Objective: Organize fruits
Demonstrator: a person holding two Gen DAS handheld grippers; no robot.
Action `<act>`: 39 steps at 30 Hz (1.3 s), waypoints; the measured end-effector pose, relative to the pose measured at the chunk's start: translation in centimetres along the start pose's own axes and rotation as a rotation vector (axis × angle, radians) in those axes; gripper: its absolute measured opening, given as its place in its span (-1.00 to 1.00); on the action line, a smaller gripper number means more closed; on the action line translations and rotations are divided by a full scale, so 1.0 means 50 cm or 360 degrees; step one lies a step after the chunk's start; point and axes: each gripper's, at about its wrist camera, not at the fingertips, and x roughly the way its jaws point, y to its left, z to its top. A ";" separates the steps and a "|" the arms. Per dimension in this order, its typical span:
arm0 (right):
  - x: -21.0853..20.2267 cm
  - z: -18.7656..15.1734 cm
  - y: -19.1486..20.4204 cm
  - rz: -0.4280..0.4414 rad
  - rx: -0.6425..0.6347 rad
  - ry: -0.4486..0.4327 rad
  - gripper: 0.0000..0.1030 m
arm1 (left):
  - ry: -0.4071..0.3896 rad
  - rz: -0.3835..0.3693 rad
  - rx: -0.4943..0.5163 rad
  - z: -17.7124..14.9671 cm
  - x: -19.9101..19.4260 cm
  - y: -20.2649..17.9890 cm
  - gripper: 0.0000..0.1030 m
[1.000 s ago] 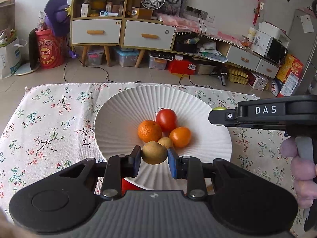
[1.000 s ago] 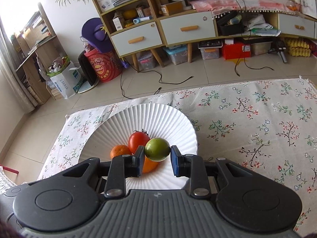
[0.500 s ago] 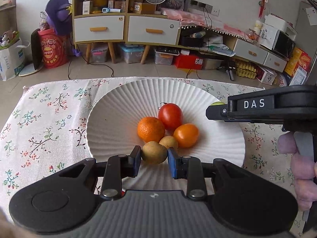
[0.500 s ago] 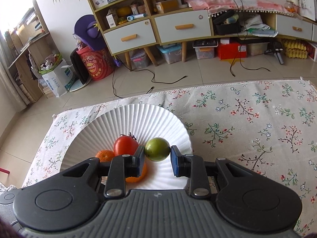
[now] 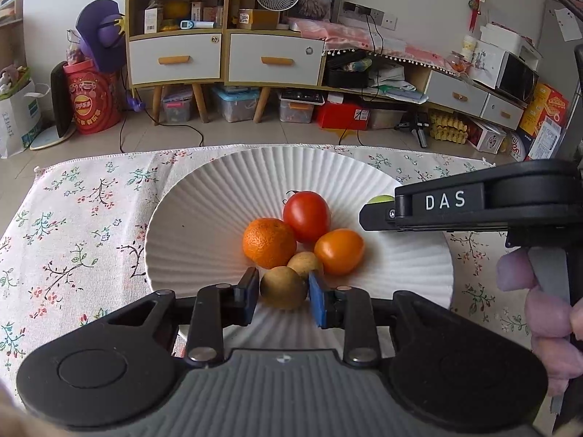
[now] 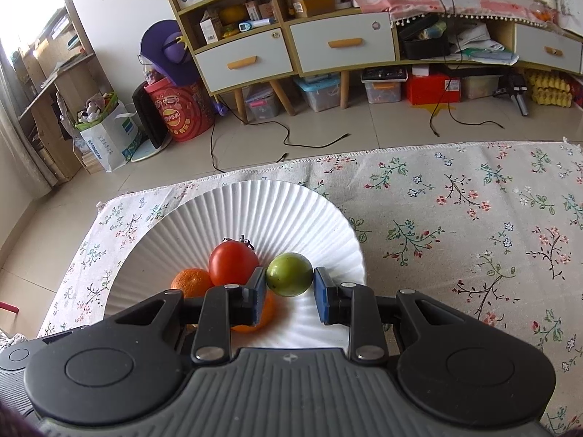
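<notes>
The left tongs [image 5: 283,295] are clenched on a matte brown, egg-shaped fruit [image 5: 283,287], its long axis running across from pad to pad, held over the near part of a white ribbed plate [image 5: 204,218]. Just beyond those tongs a second small brown fruit [image 5: 304,263] sits against a dimpled mandarin [image 5: 269,242], a smooth orange tomato [image 5: 339,250] and a glossy red tomato [image 5: 306,216], all clustered mid-plate. The right tongs [image 6: 289,291] grip a smooth, nearly round green fruit [image 6: 289,274] above the plate's right side, with the red tomato just left of their left pad. The plate rests on a worktop covered by a floral cloth [image 6: 473,218].
</notes>
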 end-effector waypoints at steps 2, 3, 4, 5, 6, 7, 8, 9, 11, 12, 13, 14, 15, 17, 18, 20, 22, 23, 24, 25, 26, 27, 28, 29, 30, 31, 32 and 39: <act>-0.002 0.001 -0.005 0.0037 0.0045 -0.0001 -0.32 | -0.0007 0.0016 0.0020 0.000 -0.002 -0.003 -0.19; -0.004 0.002 -0.006 0.0054 0.0060 -0.0001 -0.29 | -0.0013 0.0021 0.0024 0.001 -0.004 -0.003 -0.03; -0.005 0.003 -0.006 0.0061 0.0069 -0.0003 -0.29 | -0.0017 0.0024 0.0022 0.002 -0.004 -0.003 0.02; -0.007 0.004 -0.005 0.0056 0.0069 -0.0006 -0.29 | -0.0020 0.0024 0.0020 0.003 -0.006 -0.003 0.07; -0.009 0.005 -0.004 0.0055 0.0066 -0.0009 -0.28 | -0.0019 0.0025 0.0018 0.004 -0.006 -0.002 0.11; -0.011 0.005 -0.003 0.0054 0.0062 -0.0010 -0.25 | -0.0016 0.0028 0.0018 0.005 -0.007 -0.001 0.13; -0.012 0.004 -0.001 0.0054 0.0056 -0.0011 -0.21 | -0.0014 0.0030 0.0020 0.005 -0.008 0.000 0.18; -0.014 0.004 0.000 0.0054 0.0051 -0.0010 -0.19 | -0.0013 0.0031 0.0022 0.005 -0.009 0.000 0.23; -0.019 0.002 0.004 0.0057 0.0032 -0.0010 -0.07 | -0.0011 0.0035 0.0036 0.004 -0.012 -0.001 0.29; -0.022 0.002 0.006 0.0057 0.0022 -0.0013 -0.04 | -0.0011 0.0036 0.0041 0.004 -0.014 -0.001 0.33; -0.024 0.002 0.007 0.0056 0.0009 -0.0017 0.02 | -0.0011 0.0037 0.0046 0.004 -0.016 -0.001 0.36; -0.027 0.002 0.009 0.0054 0.0000 -0.0021 0.07 | -0.0012 0.0036 0.0049 0.004 -0.019 -0.001 0.41; -0.030 0.002 0.011 0.0053 -0.0006 -0.0025 0.09 | -0.0015 0.0032 0.0048 0.003 -0.023 -0.001 0.48; -0.036 0.003 0.012 0.0051 -0.0011 -0.0033 0.22 | -0.0021 0.0024 0.0046 0.003 -0.031 0.001 0.56; -0.039 0.004 0.013 0.0049 -0.0013 -0.0036 0.24 | -0.0022 0.0022 0.0049 0.003 -0.035 0.003 0.61; -0.043 0.004 0.014 0.0043 -0.0023 -0.0038 0.30 | -0.0022 0.0023 0.0060 0.002 -0.042 0.005 0.65; -0.046 0.003 0.016 0.0039 -0.0038 -0.0038 0.35 | -0.0012 0.0028 0.0056 -0.001 -0.051 0.008 0.68; -0.049 0.002 0.016 0.0034 -0.0050 -0.0039 0.40 | -0.0009 0.0026 0.0051 -0.001 -0.054 0.011 0.70; -0.051 0.002 0.018 0.0030 -0.0060 -0.0040 0.43 | -0.0008 0.0020 0.0042 -0.003 -0.061 0.016 0.72; -0.053 0.000 0.020 0.0026 -0.0074 -0.0041 0.48 | -0.0008 0.0016 0.0035 -0.003 -0.065 0.019 0.73; -0.056 -0.001 0.021 0.0023 -0.0085 -0.0042 0.53 | -0.0009 0.0013 0.0029 -0.004 -0.070 0.022 0.75; -0.059 -0.003 0.022 0.0020 -0.0095 -0.0041 0.55 | -0.0008 0.0011 0.0024 -0.005 -0.076 0.024 0.81; -0.061 -0.005 0.022 0.0019 -0.0109 -0.0041 0.59 | -0.0008 0.0010 0.0023 -0.006 -0.080 0.027 0.83; -0.065 -0.008 0.023 0.0018 -0.0122 -0.0042 0.64 | -0.0009 0.0008 0.0023 -0.009 -0.087 0.030 0.85; -0.068 -0.011 0.024 0.0014 -0.0135 -0.0044 0.66 | -0.0008 0.0004 0.0025 -0.012 -0.092 0.033 0.87; -0.071 -0.014 0.025 0.0010 -0.0152 -0.0046 0.70 | -0.0006 0.0000 0.0029 -0.014 -0.098 0.036 0.88; -0.075 -0.017 0.027 0.0006 -0.0167 -0.0047 0.72 | -0.0004 -0.0002 0.0032 -0.016 -0.102 0.039 0.90; -0.098 -0.037 0.036 0.0028 -0.0238 -0.0047 0.82 | -0.0005 0.0008 0.0065 -0.043 -0.139 0.066 0.95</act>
